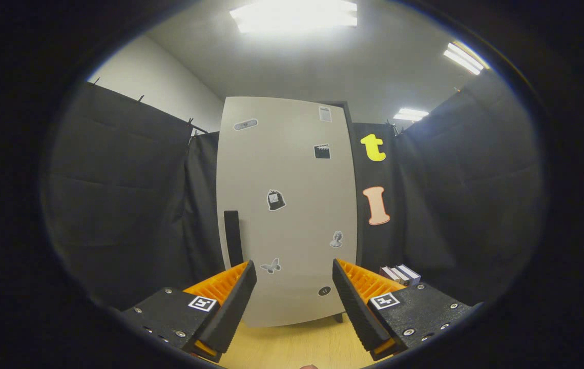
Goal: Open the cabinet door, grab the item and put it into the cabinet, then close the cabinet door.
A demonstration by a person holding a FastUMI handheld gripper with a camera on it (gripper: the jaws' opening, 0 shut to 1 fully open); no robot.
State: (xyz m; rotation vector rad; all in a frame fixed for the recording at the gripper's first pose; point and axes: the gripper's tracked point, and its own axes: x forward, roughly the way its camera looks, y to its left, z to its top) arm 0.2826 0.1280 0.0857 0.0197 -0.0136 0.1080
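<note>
Cabinet door (287,205) closed w/ dark handle (233,238) at left, ahead of gripper (294,277), wide open & empty

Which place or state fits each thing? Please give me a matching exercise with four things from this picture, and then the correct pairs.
Things:
1. cabinet door
2. door handle
3. small boxes
4. gripper

Places or states:
A. dark vertical bar near the door's left edge
B. fingers apart, nothing between them
C. shut, with stickers on it, beyond the fingers
D. on the wooden table, right of the cabinet

Pairs: 1-C, 2-A, 3-D, 4-B
</note>
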